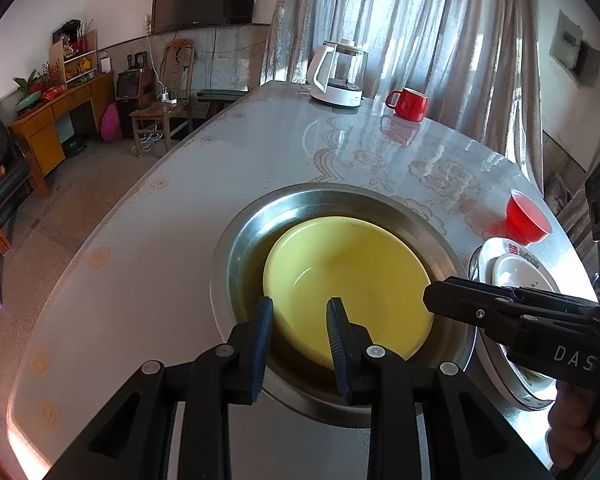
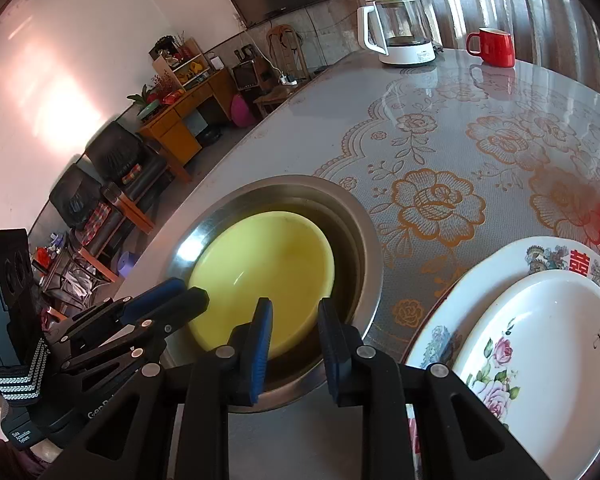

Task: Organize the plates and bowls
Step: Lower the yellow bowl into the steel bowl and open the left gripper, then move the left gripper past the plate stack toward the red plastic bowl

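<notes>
A yellow bowl lies inside a steel basin on the table; both show in the right wrist view, bowl and basin. My left gripper is open and empty, its fingers straddling the bowl's near rim. My right gripper is open and empty over the bowl's near right rim; it shows from the side in the left wrist view. A small white floral plate is stacked on a larger patterned plate to the right.
A small red bowl stands beyond the plates. A red mug and a glass kettle stand at the table's far edge. The table's left edge drops to the floor.
</notes>
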`<move>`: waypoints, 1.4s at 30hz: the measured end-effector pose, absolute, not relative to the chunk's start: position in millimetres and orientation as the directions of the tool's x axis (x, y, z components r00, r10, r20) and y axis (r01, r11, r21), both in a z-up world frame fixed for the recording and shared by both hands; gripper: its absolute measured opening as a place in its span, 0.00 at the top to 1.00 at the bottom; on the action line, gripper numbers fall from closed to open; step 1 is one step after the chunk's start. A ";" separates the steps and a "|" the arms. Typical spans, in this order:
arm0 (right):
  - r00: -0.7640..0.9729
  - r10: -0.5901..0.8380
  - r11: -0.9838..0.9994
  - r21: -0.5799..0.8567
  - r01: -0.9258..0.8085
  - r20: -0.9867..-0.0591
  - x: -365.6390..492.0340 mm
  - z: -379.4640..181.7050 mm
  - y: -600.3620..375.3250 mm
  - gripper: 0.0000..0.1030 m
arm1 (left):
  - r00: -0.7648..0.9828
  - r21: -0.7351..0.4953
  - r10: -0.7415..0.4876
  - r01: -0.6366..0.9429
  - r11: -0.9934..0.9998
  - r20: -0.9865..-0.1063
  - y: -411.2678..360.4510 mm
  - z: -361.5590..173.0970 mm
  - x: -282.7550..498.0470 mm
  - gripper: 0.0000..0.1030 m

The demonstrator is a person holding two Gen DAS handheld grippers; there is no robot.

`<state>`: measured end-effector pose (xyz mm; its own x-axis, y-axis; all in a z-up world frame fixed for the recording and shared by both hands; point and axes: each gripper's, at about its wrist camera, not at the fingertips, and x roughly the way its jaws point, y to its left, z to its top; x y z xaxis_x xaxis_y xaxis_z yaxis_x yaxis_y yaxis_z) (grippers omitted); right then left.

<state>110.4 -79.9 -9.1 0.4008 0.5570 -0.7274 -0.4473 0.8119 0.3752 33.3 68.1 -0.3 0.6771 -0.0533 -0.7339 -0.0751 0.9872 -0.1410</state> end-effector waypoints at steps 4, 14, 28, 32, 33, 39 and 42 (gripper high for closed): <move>0.409 0.563 0.810 0.381 -0.445 -0.718 109.5 -8.0 -84.0 0.76 | 0.678 -0.138 -0.044 -0.085 0.987 -0.733 68.6 1.5 32.6 0.72; 0.443 0.578 0.809 0.408 -0.424 -0.686 104.7 -2.1 -98.3 0.73 | 0.688 -0.123 -0.043 -0.069 0.990 -0.724 60.0 7.1 31.9 0.71; 0.529 0.553 0.833 0.424 -0.355 -0.644 102.3 10.9 -146.4 0.72 | 0.696 -0.101 -0.091 0.027 0.995 -0.712 28.9 16.3 39.3 0.69; 0.564 0.526 0.849 0.427 -0.311 -0.636 101.1 14.4 -170.4 0.72 | 0.691 -0.097 -0.112 0.060 0.993 -0.714 16.5 19.0 44.4 0.69; 0.573 0.518 0.854 0.427 -0.298 -0.635 100.7 15.1 -177.3 0.72 | 0.691 -0.095 -0.117 0.070 0.993 -0.713 13.1 19.7 45.5 0.69; 0.625 0.459 0.877 0.434 -0.206 -0.631 97.4 17.9 -220.2 0.71 | 0.683 -0.087 -0.156 0.134 0.987 -0.713 -13.0 22.7 56.2 0.69; 0.649 0.423 0.887 0.437 -0.153 -0.632 93.4 19.4 -242.2 0.71 | 0.676 -0.084 -0.176 0.167 0.982 -0.716 -26.3 22.4 59.9 0.69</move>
<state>93.4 -242.2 19.4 0.6491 0.4232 -0.6321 -0.1528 0.8865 0.4367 59.9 -26.3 22.4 0.6759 -0.1757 -0.7157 0.1667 0.9825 -0.0837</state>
